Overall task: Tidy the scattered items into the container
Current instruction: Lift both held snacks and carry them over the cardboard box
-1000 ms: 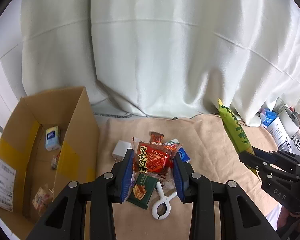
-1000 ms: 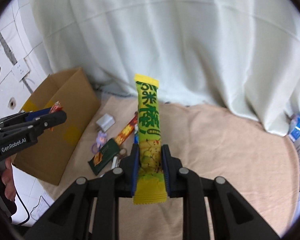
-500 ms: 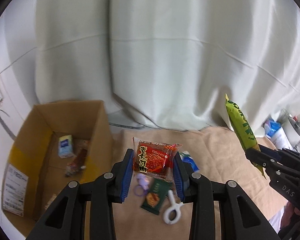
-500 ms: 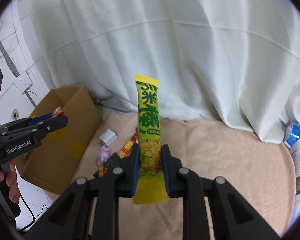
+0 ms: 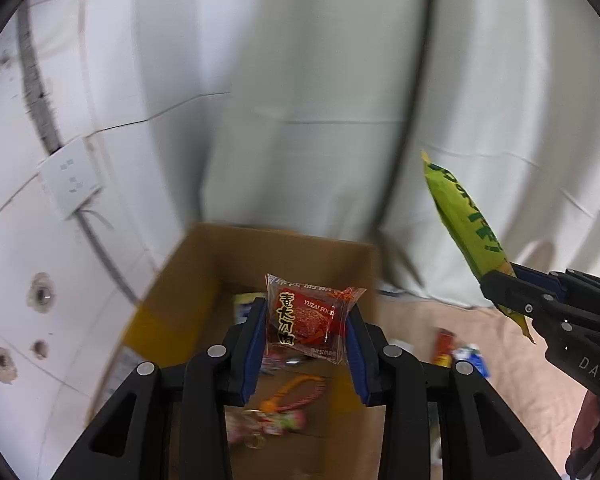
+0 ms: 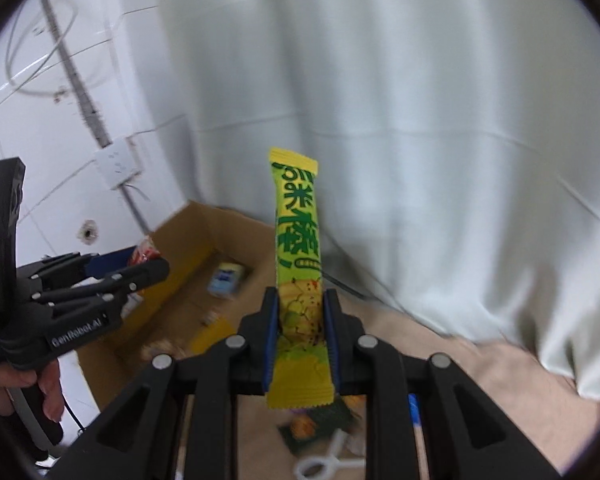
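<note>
— Since a second ago, what has shifted for you?

— Both of us have swung toward the cardboard box (image 5: 204, 280). Earlier it sat off at the left edge of my left-hand view with the tan cloth (image 5: 512, 344) and its litter straight ahead; now the open box lies directly under my left gripper (image 5: 306, 330), and the cloth has slid away to the right.

— Start with the big things, then.

— Behind everything hangs a pale curtain (image 6: 420, 120), and beside it a white tiled wall (image 5: 112, 120) carrying a socket plate (image 5: 70, 182). The box stands against that wall, flaps up. Its floor is blurred, but I make out a small blue-and-white packet (image 6: 226, 278) near the far end and an orange-and-pink trinket (image 5: 288, 396) nearer me.

— And your jaws?

— My left pair is clamped on a red snack sachet (image 5: 310, 322), its clear edges sticking out above the blue pads; it hangs over the box's inside. My right gripper (image 6: 302, 322) is pinched tight on a long green-and-yellow snack bar wrapper (image 6: 298, 232), which stands upright out of the jaws, near the box's right wall, not yet over the opening.

— What remains on the cloth?

— A dark green packet (image 6: 316, 426) and a white ring-shaped clip (image 6: 320, 464) below my right jaws, plus a small red packet (image 5: 444, 346) and a blue-and-white one (image 5: 470, 356) seen from the left.
</note>
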`<control>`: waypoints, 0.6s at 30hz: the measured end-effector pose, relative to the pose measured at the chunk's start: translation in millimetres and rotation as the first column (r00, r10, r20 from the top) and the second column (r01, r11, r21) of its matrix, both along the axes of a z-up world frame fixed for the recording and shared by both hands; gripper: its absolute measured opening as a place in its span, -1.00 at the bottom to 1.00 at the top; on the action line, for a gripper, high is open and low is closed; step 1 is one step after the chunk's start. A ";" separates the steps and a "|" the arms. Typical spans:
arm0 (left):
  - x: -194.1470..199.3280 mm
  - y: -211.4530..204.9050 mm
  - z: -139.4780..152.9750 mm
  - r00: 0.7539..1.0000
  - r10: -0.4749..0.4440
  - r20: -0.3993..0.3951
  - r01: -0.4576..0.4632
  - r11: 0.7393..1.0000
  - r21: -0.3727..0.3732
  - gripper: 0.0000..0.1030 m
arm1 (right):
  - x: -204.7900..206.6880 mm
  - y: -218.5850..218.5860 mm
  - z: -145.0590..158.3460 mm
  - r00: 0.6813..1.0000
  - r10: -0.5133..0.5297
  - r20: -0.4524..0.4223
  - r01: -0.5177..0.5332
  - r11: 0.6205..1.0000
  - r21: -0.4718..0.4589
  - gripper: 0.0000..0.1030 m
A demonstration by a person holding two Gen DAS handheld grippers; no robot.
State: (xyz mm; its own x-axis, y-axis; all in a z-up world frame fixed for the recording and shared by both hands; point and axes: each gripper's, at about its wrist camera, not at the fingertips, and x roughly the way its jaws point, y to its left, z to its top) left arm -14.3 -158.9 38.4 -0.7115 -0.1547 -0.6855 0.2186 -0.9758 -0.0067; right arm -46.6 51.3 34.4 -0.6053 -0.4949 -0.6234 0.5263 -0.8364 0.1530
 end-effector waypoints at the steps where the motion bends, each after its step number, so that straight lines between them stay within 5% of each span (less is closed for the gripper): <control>1: 0.2 -9.8 -0.9 1.000 0.014 0.002 -0.014 1.000 -0.003 -0.28 | -5.2 -16.9 1.3 1.000 0.027 0.005 -0.027 1.000 -0.006 -0.52; 8: -0.3 -60.3 -26.6 0.996 0.081 0.048 -0.081 0.997 -0.002 -0.28 | -28.5 -92.7 -11.6 0.989 0.144 0.047 -0.143 0.990 -0.011 -0.52; 18: 3.6 -76.9 -77.8 0.982 0.107 0.155 -0.113 0.993 0.028 -0.27 | -33.2 -152.1 -57.6 0.968 0.210 0.135 -0.221 0.972 0.075 -0.52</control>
